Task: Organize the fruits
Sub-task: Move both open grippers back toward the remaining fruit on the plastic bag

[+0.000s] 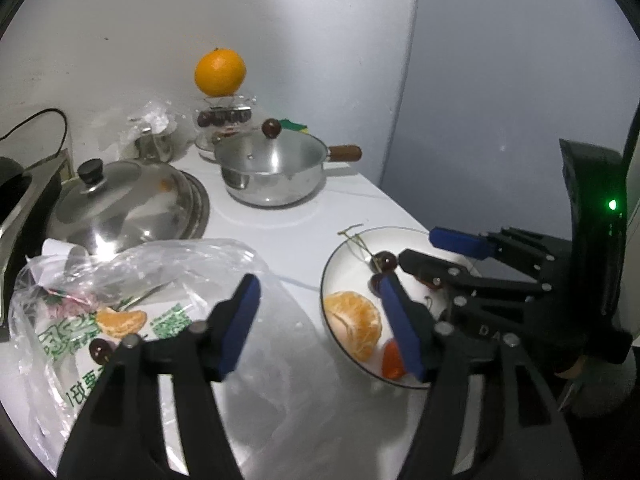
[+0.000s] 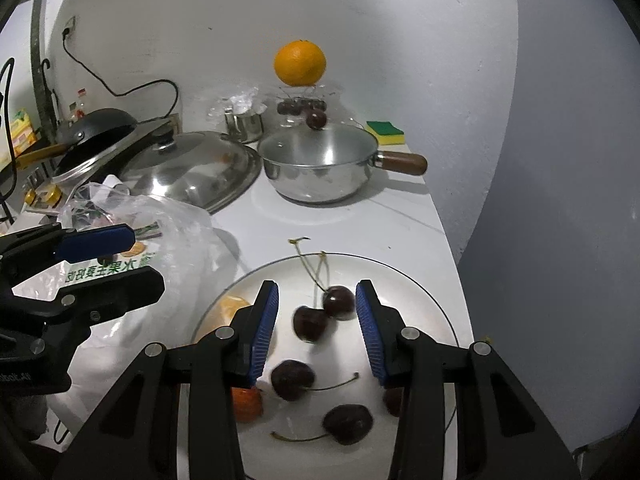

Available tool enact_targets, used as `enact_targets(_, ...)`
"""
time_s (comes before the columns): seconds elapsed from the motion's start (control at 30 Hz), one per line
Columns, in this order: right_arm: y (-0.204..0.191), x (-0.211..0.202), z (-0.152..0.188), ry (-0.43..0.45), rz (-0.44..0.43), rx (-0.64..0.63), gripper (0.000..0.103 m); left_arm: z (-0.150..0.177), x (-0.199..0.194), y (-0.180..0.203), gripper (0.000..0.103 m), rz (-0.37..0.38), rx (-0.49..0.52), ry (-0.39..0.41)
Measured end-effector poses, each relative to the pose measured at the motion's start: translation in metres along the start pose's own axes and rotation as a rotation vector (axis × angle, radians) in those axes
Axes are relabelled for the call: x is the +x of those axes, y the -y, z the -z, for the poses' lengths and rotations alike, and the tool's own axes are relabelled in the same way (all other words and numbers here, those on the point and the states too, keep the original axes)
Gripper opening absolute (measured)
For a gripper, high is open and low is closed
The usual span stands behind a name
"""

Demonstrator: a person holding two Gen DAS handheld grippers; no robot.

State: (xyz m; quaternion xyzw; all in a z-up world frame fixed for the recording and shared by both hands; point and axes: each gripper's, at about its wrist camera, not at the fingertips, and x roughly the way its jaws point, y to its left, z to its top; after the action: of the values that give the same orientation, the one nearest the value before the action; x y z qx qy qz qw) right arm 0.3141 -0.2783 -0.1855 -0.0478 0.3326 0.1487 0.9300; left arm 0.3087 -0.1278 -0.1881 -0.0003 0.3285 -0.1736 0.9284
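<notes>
On the white plate point(image 2: 420, 280), lower centre, lie four full cherries point(image 2: 309, 323) and a peeled mandarin point(image 1: 354, 324). Both the left gripper point(image 1: 320, 322) and the right gripper point(image 2: 317, 330) hang with jaws released, grasping nothing.

- The plate point(image 2: 420, 280) is white with a thin dark rim line.
- On the plate, the cherries point(image 2: 308, 322) are dark red, almost black.
- Beside them, the peeled tangerine point(image 1: 354, 322) is pale orange.
- Left of the plate, the clear bag point(image 1: 160, 280) carries green print.
- Behind the plate, the pot point(image 2: 320, 168) is silver; its handle looks brown.
- The fingers point(image 2: 264, 328) have blue pads.
- The worktop point(image 2: 360, 220) is white.
</notes>
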Motion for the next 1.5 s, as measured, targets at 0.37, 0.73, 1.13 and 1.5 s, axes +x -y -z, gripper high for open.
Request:
enact_targets(0.37,-0.033,-0.006,-0.008,0.014,-0.008,-0.034,0.05,0.01,-0.026,-0.032,0.067,-0.039,-0.049,0.017)
enact_targets(0.73,-0.069,0.001,-0.015,0.01,-0.029,-0.077,0.05,0.026,-0.043,-0.073,0.067,-0.111,-0.1,0.022)
enact_targets(1.13,-0.108,0.009,-0.021,0.0,-0.062,-0.133,0.05,0.043,-0.059,-0.108,0.067,-0.162,-0.146,0.027)
enact_targets(1.5,-0.135,0.018,-0.022,-0.012,-0.098,-0.162,0.05,0.056,-0.072,-0.133,0.067,-0.203,-0.175,0.02)
